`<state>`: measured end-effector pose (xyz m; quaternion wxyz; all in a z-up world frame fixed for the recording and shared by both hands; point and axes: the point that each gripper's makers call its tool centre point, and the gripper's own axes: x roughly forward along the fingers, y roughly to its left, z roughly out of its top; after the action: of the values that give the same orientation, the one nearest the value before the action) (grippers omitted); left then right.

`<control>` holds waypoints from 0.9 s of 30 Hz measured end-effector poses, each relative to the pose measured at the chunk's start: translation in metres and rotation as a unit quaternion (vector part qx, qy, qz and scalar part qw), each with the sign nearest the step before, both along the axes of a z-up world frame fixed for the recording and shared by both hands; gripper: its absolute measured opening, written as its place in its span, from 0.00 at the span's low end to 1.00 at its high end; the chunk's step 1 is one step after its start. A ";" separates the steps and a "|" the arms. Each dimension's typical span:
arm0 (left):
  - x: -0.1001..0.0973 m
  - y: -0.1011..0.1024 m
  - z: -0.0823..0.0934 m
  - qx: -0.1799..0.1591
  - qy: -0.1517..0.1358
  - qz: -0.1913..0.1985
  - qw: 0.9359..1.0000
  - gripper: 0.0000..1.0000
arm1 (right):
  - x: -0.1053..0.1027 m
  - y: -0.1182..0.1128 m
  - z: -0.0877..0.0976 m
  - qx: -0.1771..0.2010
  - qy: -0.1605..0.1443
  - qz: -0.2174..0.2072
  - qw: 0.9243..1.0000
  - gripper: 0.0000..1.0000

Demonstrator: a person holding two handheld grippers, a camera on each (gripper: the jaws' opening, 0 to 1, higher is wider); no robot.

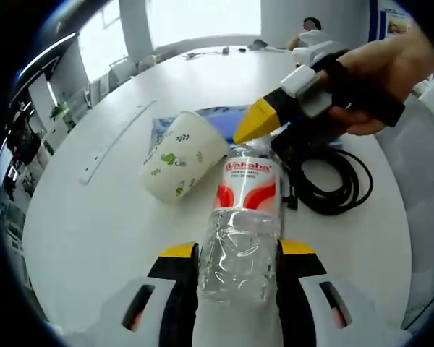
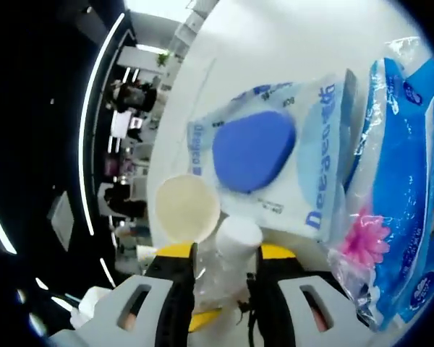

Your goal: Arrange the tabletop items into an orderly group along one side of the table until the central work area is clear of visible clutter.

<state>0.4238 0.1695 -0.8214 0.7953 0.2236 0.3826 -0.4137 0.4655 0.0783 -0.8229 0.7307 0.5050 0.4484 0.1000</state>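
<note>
A clear water bottle (image 1: 240, 231) with a red and white label lies on the white round table (image 1: 101, 231). My left gripper (image 1: 237, 249) is shut on its body. My right gripper (image 1: 257, 121), held by a hand, comes in from the upper right with its yellow tips at the bottle's cap end. In the right gripper view the white cap (image 2: 239, 235) sits between the jaws of my right gripper (image 2: 228, 249), which close on the bottle's neck. A paper cup (image 1: 182, 155) with green leaf print lies on its side touching the bottle, its mouth (image 2: 186, 210) facing the right camera.
A coiled black cable (image 1: 333, 181) lies right of the bottle. A blue-and-white packet (image 2: 264, 155) lies behind the cup, and a blue tissue pack (image 2: 390, 217) with a pink flower lies beside it. A long white strip (image 1: 116, 141) lies on the table's left part.
</note>
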 end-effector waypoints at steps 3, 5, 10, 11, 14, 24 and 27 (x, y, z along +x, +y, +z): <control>-0.001 -0.001 0.001 -0.002 -0.005 0.000 1.000 0.37 | 0.001 -0.001 -0.001 -0.001 0.000 -0.006 1.000 0.26; -0.001 -0.001 0.001 -0.003 -0.008 -0.001 1.000 0.37 | 0.002 -0.002 -0.002 0.002 0.005 -0.017 1.000 0.25; 0.000 -0.001 0.001 0.003 -0.011 -0.007 1.000 0.36 | 0.002 -0.005 -0.003 0.016 0.010 -0.032 0.999 0.23; 0.000 -0.001 0.001 0.005 -0.011 -0.008 1.000 0.36 | 0.002 -0.005 -0.003 0.018 0.009 -0.033 0.999 0.22; -0.001 -0.001 0.001 0.003 -0.011 -0.008 1.000 0.36 | 0.001 -0.006 -0.002 0.026 0.007 -0.035 0.999 0.22; -0.010 -0.005 0.003 -0.005 -0.026 0.002 1.000 0.35 | -0.003 -0.009 0.007 0.035 -0.012 -0.032 0.999 0.20; -0.009 -0.005 0.010 -0.008 -0.037 0.006 0.999 0.35 | -0.001 -0.008 0.015 0.038 -0.023 -0.029 0.999 0.20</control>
<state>0.4146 0.1644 -0.8115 0.8132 0.2298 0.3513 -0.4031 0.4643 0.0698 -0.8083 0.7235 0.5431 0.4124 0.1073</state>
